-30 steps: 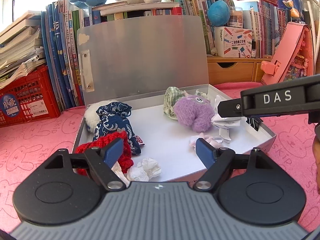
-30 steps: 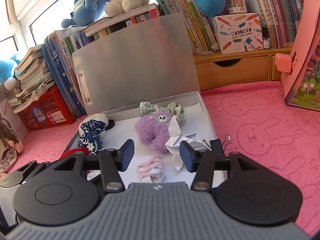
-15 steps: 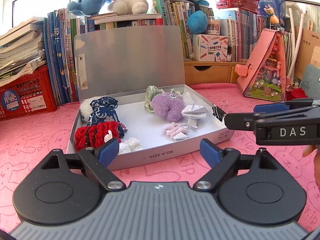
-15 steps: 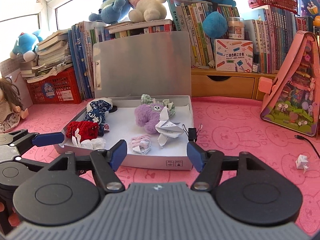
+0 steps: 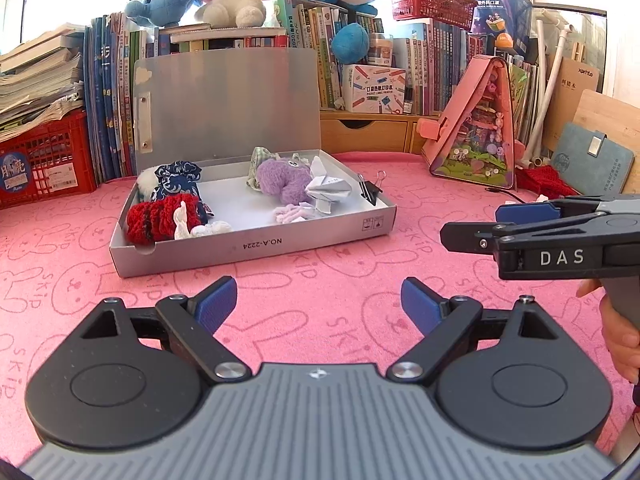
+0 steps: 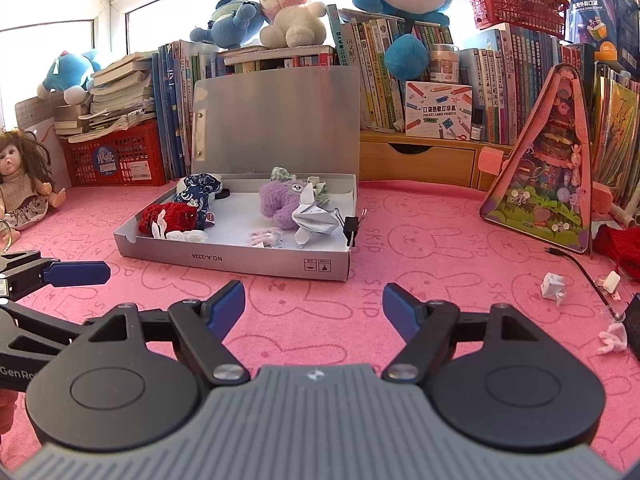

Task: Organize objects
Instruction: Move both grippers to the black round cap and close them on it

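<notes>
One grey box [image 6: 256, 258] holds perhaps seven trinkets; left gripper [image 5: 316, 306] gapes empty (right gripper [image 6: 313, 306] widening, empty).

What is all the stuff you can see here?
box: one, silver-grey, lid up, on the mat
purple plush: one, in the box
red knit piece: one, in the box, left end
blue patterned pouch: one, in the box, behind the red piece
folded paper figure: one, white, in the box beside the plush
binder clip: one, black, on the box's right wall
small paper fold: one, white, on the mat to the right
doll: one, far left
left gripper: one, black and blue, nothing between the jaws
right gripper: one, jaws opening, nothing between
</notes>
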Motion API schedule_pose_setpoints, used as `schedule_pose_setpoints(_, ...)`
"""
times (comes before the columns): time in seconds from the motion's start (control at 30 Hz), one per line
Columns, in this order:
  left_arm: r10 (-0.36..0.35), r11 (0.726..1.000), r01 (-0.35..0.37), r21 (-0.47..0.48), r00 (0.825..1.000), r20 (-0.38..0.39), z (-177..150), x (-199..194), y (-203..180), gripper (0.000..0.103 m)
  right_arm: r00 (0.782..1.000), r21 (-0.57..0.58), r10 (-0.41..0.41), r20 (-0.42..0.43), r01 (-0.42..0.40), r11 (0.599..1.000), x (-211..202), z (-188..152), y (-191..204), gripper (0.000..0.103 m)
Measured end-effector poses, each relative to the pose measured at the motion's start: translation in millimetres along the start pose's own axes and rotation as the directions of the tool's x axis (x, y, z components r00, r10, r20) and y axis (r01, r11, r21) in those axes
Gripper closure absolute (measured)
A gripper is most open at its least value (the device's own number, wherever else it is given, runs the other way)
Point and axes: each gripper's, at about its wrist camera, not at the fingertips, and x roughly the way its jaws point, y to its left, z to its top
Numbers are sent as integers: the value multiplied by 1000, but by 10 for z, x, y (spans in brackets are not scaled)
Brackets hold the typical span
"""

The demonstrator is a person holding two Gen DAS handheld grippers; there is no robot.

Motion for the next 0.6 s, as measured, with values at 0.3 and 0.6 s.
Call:
schedule_pose_setpoints(0.3, -31, 999, 31, -13, 998, -45, -454, -221, -221, 11, 999, 35, -19, -44, 20, 999, -178, -403, -161, 18)
schedule_pose_setpoints(0.6, -68, 998, 69, 11, 996, -54, -684, -383, -454, 13, 997, 41, -32, -77, 35, 999, -227, -694, -107, 23)
